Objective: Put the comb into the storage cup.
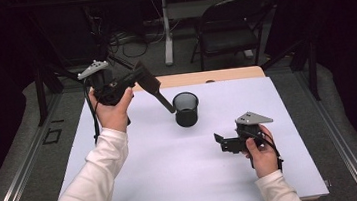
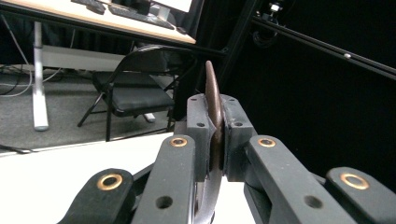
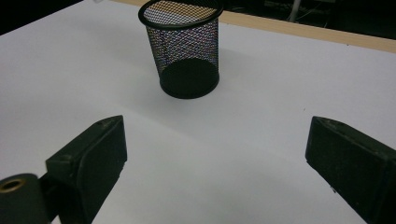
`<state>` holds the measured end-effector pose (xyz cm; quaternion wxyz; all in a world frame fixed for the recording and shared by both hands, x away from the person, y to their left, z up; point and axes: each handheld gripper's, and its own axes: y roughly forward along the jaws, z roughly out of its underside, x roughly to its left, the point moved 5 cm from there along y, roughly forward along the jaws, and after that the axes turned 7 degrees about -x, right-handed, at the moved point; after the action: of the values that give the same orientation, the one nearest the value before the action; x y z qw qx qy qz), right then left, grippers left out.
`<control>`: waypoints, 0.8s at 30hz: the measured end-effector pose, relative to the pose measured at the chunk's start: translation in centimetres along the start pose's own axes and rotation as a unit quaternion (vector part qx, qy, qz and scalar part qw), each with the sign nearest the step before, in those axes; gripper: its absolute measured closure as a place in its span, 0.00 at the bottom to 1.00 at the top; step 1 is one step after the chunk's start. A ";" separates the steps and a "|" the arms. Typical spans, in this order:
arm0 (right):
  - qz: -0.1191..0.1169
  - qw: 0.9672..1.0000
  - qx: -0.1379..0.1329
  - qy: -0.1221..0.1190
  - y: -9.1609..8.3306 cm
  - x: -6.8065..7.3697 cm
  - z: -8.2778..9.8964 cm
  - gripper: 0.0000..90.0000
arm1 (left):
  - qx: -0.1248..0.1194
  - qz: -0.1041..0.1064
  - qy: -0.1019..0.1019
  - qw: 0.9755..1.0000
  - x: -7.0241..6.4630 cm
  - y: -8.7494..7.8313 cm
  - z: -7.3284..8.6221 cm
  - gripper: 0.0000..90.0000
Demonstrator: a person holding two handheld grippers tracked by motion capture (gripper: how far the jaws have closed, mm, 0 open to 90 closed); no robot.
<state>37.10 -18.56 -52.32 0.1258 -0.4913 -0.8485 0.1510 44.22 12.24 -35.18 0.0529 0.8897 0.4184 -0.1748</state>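
While a folding chair (image 1: 226,25) stood beyond the bench (image 1: 163,167), the mesh cup (image 1: 186,108) sat mid-bench. The left gripper (image 1: 136,79) was raised, fingers clamped on a dark flat tool (image 1: 158,93) slanting toward the cup's rim; its kind was unclear. The right gripper (image 1: 219,141) rested near the cup, fingers wide, holding nothing.

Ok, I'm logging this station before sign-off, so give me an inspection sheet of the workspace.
Surface: white sheet over a wooden table, flat.
Job's things: black mesh cup upright near the middle; dark flat brush-like tool, slanting down toward the cup's rim.
Clutter: nothing seen.
Grippers: left gripper shut on the tool, raised; right gripper open, jaws apart with nothing between, low over the sheet.
Cables: a cable trails from the left gripper.
Surroundings: folding chair, desk legs, dark curtains.
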 end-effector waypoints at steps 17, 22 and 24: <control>-0.002 1.000 0.000 -0.003 0.0 0.0 0.0 0.06 | 0.002 -0.034 0.001 0.999 0.4 2.4 -1.1 0.94; -0.003 1.000 0.001 -0.002 0.1 0.1 0.1 0.06 | -0.001 -0.045 -0.006 0.999 0.7 2.8 -1.4 0.94; -0.004 1.000 0.002 -0.002 0.1 0.1 0.1 0.06 | -0.003 -0.049 -0.008 0.999 0.8 2.9 -1.5 0.94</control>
<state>37.09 -18.42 -52.47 0.1259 -0.4874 -0.8504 0.1533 47.32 11.31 -34.19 0.0500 0.8668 0.4611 -0.1831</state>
